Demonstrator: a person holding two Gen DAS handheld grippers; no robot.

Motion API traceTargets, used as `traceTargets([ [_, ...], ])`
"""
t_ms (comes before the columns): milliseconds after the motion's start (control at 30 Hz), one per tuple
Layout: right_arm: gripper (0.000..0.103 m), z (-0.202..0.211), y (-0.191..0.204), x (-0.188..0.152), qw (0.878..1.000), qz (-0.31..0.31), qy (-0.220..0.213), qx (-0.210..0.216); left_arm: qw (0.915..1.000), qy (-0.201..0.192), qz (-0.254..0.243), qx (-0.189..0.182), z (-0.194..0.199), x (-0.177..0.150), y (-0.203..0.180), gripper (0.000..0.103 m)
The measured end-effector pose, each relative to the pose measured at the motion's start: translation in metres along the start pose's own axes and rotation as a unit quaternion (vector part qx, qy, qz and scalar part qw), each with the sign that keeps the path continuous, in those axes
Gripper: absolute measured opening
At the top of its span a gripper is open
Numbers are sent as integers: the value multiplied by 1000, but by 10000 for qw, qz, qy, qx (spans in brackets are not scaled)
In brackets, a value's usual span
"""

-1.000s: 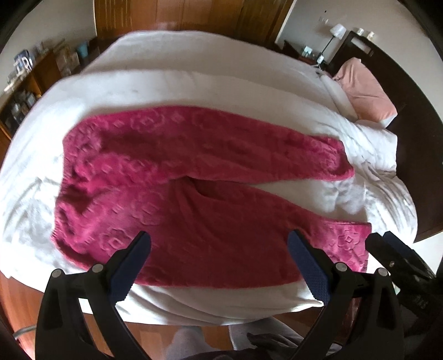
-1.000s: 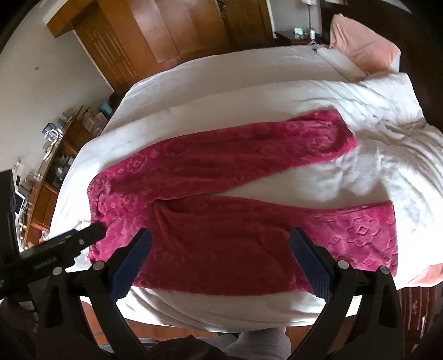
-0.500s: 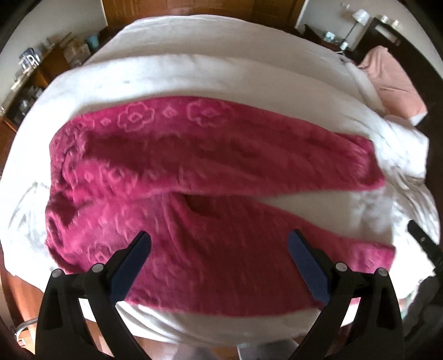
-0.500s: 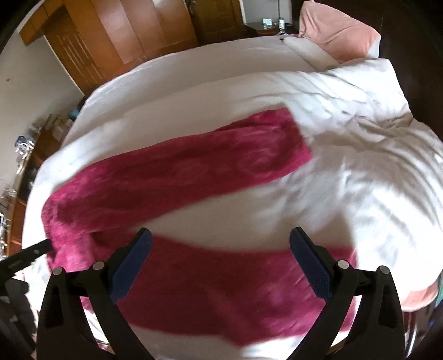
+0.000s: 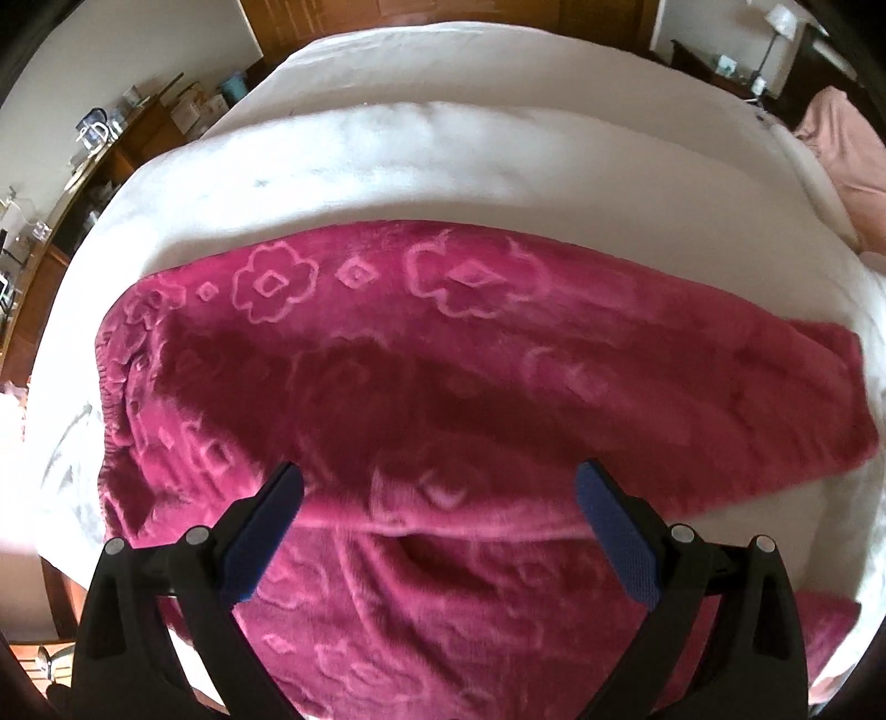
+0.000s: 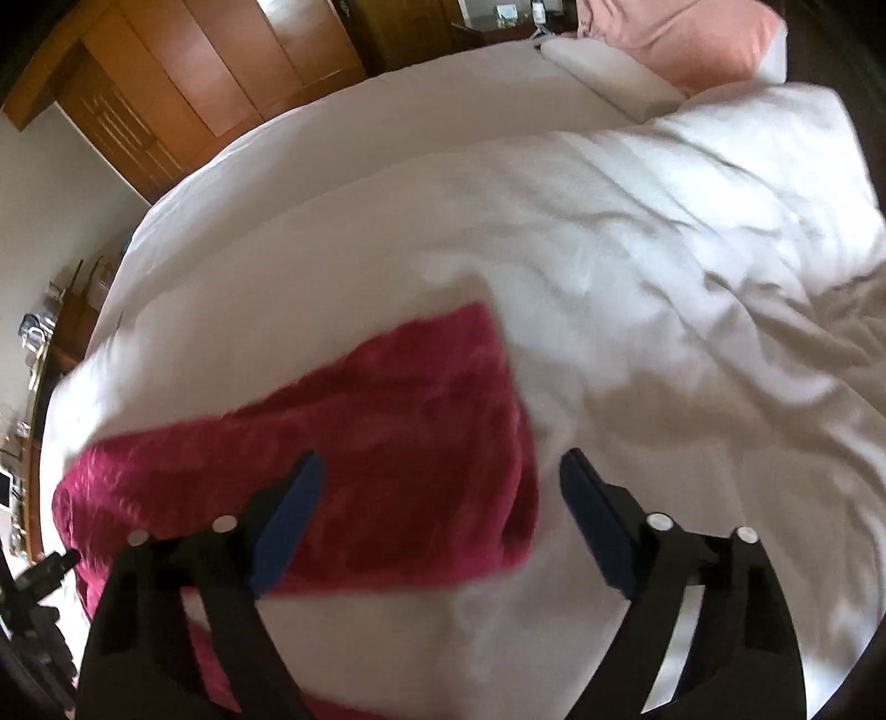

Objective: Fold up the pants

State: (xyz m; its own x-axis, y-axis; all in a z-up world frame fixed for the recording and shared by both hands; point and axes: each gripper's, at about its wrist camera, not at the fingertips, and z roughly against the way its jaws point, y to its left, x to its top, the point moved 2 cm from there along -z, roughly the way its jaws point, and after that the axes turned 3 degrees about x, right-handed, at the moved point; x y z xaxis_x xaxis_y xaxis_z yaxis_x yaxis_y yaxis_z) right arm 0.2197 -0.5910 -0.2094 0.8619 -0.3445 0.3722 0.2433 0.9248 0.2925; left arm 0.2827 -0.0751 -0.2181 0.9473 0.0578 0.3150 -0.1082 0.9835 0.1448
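Left wrist view: the left gripper (image 5: 437,531) hovers, blue-padded jaws spread apart, over plush magenta pants (image 5: 443,376) embossed with flowers and diamonds, spread flat on a white duvet (image 5: 443,149).

Right wrist view: the right gripper (image 6: 437,515), jaws apart, straddles the far leg's blurred cuff on rumpled white bedding; a pink pillow (image 6: 692,33) lies far right.

One pair of pink pants (image 5: 443,376), two open grippers, left (image 5: 440,531) and right (image 6: 437,509), one white bed (image 6: 637,221), one pink pillow (image 6: 686,33) far right.
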Motion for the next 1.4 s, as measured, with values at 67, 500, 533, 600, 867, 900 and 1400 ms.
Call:
traceTargets([
  [67, 76, -19, -13, 17, 9999, -90, 63, -14, 9999, 21, -15, 114, -10, 7, -4, 98],
  [500, 10, -87, -23, 50, 9969, -106, 623, 469, 9995, 175, -209, 189, -67, 52, -28, 98],
  [533, 9, -84, -21, 51, 9971, -108, 552, 521, 9994, 189, -219, 201, -72, 55, -30, 98],
  [600, 7, -72, -19, 54, 9974, -163, 330, 616, 9993, 199, -234, 218, -82, 64, -34, 98],
  [867, 6, -62, -10, 79, 9980, -402, -145, 459, 9989, 118, -39, 455, -112, 103, -37, 98],
  [900, 6, -67, -9, 80, 9983, -410, -127, 392, 9986, 125, -67, 509, -118, 107, -38, 98],
  [1400, 50, -44, 26, 61, 9934, 500, -524, -890, 9998, 90, 16, 201, -121, 112, -31, 98],
])
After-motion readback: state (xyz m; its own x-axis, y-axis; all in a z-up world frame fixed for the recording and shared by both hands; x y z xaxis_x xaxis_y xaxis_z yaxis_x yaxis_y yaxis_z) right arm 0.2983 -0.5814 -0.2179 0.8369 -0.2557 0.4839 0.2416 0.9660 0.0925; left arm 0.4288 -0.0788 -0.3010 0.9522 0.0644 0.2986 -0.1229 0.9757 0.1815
